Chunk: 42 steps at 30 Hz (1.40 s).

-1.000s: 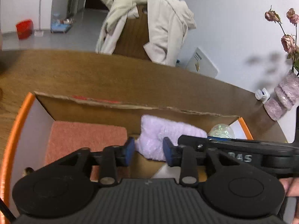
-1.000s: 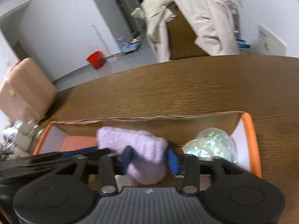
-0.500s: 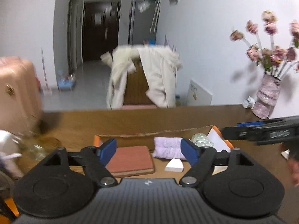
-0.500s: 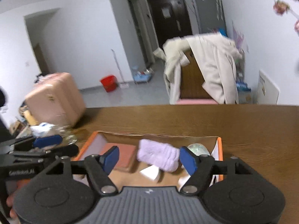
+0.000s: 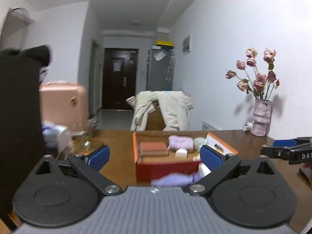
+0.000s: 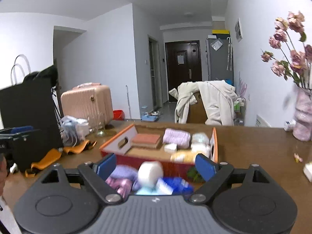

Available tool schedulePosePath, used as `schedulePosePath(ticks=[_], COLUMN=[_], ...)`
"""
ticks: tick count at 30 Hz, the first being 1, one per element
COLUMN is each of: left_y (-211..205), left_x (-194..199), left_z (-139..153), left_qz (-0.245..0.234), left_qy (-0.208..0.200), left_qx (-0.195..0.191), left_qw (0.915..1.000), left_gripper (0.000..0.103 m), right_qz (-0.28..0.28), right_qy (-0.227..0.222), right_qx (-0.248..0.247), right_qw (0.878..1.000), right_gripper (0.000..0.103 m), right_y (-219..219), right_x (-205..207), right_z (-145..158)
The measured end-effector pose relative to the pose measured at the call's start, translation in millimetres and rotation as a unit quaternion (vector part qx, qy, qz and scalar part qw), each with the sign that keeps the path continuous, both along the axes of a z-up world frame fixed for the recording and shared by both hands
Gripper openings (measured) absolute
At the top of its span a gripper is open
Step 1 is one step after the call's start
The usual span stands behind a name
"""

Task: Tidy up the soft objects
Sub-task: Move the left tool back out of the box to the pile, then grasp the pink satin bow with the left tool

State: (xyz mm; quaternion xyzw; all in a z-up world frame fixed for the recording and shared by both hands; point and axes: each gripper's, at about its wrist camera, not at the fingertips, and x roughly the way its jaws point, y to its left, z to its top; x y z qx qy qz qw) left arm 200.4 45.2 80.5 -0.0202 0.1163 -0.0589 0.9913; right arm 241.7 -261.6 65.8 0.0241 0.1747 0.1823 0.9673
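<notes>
Orange-rimmed box (image 6: pixel 214 136), lilac towel (image 6: pixel 176 137)

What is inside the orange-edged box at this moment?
Inside the box: a folded salmon-pink cloth on the left, a rolled lilac towel mid-back, a pale iridescent bundle at the right, a small white block in front. The near wall hides the front floor.

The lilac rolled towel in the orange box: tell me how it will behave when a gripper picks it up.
The lilac rolled towel looks fluffy, so it probably squashes between the pads rather than slipping. Being fabric rolled up, it may sag or unroll if pinched at one end. It is likely light, and it sits snug between neighbours in the orange box, so rolling seems unlikely.
</notes>
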Motion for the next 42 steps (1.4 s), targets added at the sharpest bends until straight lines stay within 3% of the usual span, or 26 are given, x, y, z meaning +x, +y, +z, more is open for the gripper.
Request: schedulePosePath(ticks=[6, 10, 15, 16, 18, 21, 27, 28, 29, 31, 35, 40, 42], left_y=[-5, -8, -7, -8, -10, -12, -12, -13, -14, -16, -12, -8, -9], left_x=[-46, -51, -38, -30, -14, 18, 93, 106, 119, 132, 100, 67, 61], left_z=[-35, -41, -45, -47, -54, -66, -82, -86, -92, -102, -112, -117, -113], left_qz=[0.008, 0.004, -0.002, -0.002, -0.005, -0.007, -0.009, -0.008, -0.003, -0.008, -0.024, -0.041, -0.055], left_qy=[0.046, 0.055, 0.062, 0.067, 0.074, 0.085, 0.127, 0.141, 0.165, 0.200, 0.190, 0.186, 0.181], left_qx=[-0.013, -0.004, -0.022, -0.026, -0.034, -0.053, -0.093, -0.096, -0.095, -0.085, -0.082, -0.078, -0.067], left_qw=[0.9988, 0.9985, 0.9978, 0.9974, 0.9967, 0.9949, 0.9876, 0.9854, 0.9817, 0.9761, 0.9781, 0.9787, 0.9796], left_gripper=[0.101, 0.101, 0.101, 0.101, 0.101, 0.101, 0.074, 0.064, 0.045, 0.024, 0.016, 0.016, 0.016], right_qz=[0.013, 0.036, 0.029, 0.030, 0.030, 0.024, 0.021, 0.021, 0.023, 0.027, 0.041, 0.064, 0.072], right_qy=[0.016, 0.028, 0.039, 0.042, 0.055, 0.080, 0.092, 0.092, 0.094, 0.097, 0.095, 0.115, 0.126], right_qx=[0.005, 0.000, 0.019, 0.023, 0.024, 0.027, 0.042, 0.043, 0.045, 0.050, 0.052, 0.056, 0.046], right_qw=[1.000, 0.999, 0.999, 0.998, 0.998, 0.996, 0.995, 0.995, 0.994, 0.994, 0.993, 0.990, 0.988], right_gripper=[0.088, 0.088, 0.086, 0.084, 0.068, 0.057, 0.048, 0.048, 0.047, 0.047, 0.047, 0.046, 0.035], right_y=[20, 26, 27, 28, 32, 35, 38, 40, 42, 46, 59, 80, 89], right_x=[-62, -79, -76, -74, -62, -45, -8, -1, 6, 21, 46, 75, 84], right_z=[-31, -38, -43, -45, -52, -65, -71, -71, -71, -71, -72, -82, -87])
